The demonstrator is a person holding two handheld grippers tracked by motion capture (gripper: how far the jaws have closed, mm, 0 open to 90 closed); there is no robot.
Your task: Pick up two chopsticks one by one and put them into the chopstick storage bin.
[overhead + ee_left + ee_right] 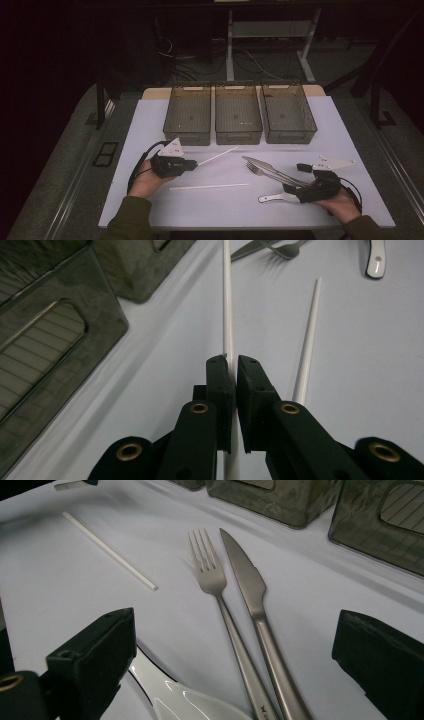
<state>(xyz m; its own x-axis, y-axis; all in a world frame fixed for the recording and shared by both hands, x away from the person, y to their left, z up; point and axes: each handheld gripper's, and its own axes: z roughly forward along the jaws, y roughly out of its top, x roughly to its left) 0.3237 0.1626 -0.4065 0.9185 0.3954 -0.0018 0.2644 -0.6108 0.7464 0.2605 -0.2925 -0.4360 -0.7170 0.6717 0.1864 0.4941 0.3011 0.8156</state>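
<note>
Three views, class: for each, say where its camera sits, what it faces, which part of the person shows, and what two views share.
High view: above the table's near edge, facing the three bins; forearms and both grippers show.
Left gripper view: on the left gripper, shut on a white stick.
Right gripper view: on the open right gripper, over fork and knife.
Shared: both gripper views show the lying stick.

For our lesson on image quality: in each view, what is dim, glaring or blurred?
High view: room beyond the table is dark, the three bins dim. Left gripper view: bin wall blurs, chopstick sharp. Right gripper view: glare on the white spoon; near tongs soft.
</note>
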